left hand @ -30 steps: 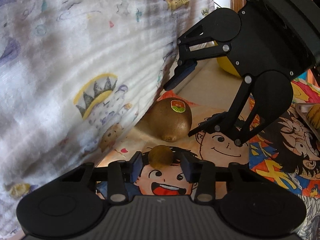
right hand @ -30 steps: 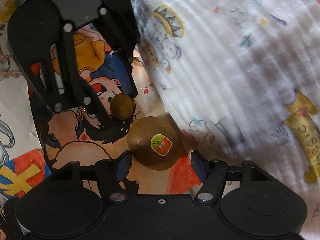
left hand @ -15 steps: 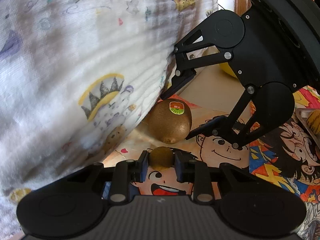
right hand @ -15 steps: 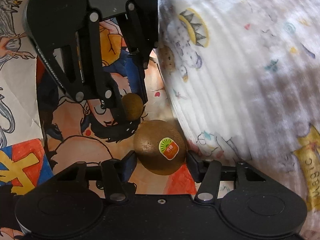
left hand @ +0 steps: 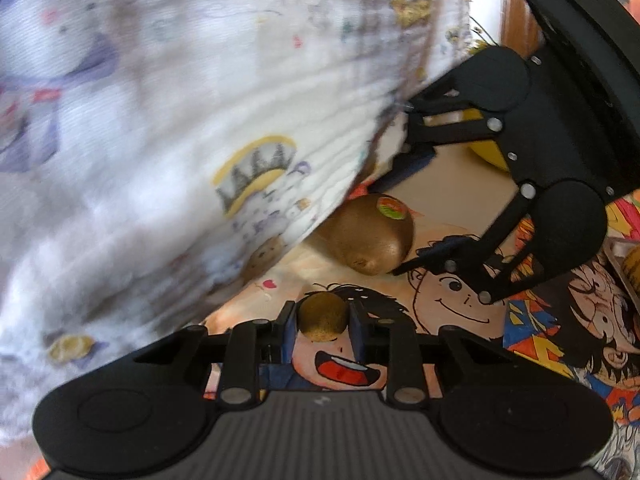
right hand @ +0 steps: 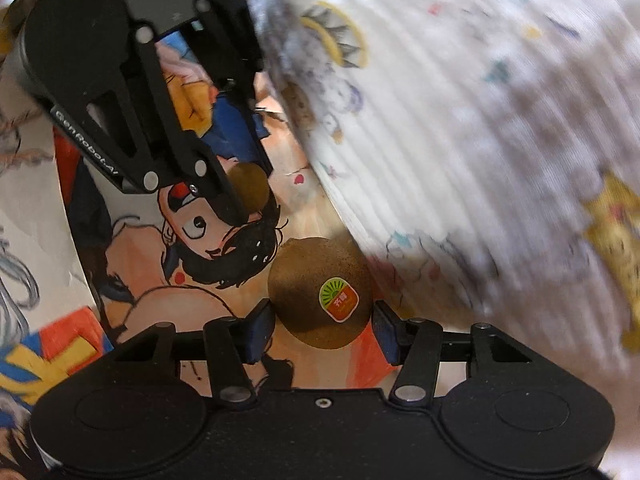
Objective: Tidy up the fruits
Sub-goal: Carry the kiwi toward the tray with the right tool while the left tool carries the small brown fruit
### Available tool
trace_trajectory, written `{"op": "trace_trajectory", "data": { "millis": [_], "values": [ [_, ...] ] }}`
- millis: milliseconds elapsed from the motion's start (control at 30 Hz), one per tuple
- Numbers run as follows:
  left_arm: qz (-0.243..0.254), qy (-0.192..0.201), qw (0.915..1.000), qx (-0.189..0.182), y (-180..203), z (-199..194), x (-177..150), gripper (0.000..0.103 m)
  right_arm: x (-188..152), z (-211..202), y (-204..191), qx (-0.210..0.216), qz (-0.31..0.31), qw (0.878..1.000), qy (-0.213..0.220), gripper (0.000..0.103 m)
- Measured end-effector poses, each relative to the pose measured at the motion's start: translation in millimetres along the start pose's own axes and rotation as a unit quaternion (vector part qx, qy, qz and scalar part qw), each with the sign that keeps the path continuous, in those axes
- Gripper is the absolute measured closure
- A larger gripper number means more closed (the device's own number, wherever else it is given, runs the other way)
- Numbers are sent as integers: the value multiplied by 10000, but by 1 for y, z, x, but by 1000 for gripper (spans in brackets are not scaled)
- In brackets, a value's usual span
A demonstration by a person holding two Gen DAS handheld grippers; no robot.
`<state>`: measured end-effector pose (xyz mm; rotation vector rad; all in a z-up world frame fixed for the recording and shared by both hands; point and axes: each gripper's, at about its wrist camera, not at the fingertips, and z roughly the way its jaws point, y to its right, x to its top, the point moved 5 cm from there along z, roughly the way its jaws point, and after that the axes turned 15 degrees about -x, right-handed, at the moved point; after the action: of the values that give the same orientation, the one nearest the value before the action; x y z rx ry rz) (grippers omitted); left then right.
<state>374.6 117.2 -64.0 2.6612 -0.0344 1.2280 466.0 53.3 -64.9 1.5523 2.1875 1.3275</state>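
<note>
A small round brown fruit sits between the pads of my left gripper, which is shut on it, just above the cartoon-printed cover. The right wrist view shows this same fruit in the left gripper at the upper left. A larger brown kiwi with a green and orange sticker lies on the cover against the printed cloth. My right gripper has both blue pads pressed against its sides. In the left wrist view the right gripper straddles the kiwi from the right.
A white cloth printed with crowns and small figures hangs over the left side, touching the kiwi. Behind the right gripper lies a yellow fruit. A tray edge shows at the far right.
The left jaws closed onto the small brown fruit. The right jaws closed in from a wide gap until they touch the kiwi. Both views rolled slightly.
</note>
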Motion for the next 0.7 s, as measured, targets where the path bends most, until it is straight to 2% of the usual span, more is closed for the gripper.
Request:
{"op": "trace_trajectory", "data": {
  "millis": [233, 400, 533, 700],
  "values": [
    [-375, 87, 9992, 65, -9, -14, -10, 73, -6, -8, 11, 452, 957, 9941, -226, 46],
    [-460, 120, 9988, 67, -11, -16, -13, 73, -1, -1, 9, 554, 1079, 9926, -93, 32],
    [-533, 152, 9984, 101, -14, -18, -14, 73, -2, 0, 9, 581, 1294, 9899, 25, 32],
    [-676, 208, 9974, 153, -21, -22, -16, 73, 0, 6, 13, 656, 1553, 9856, 105, 38]
  ]
}}
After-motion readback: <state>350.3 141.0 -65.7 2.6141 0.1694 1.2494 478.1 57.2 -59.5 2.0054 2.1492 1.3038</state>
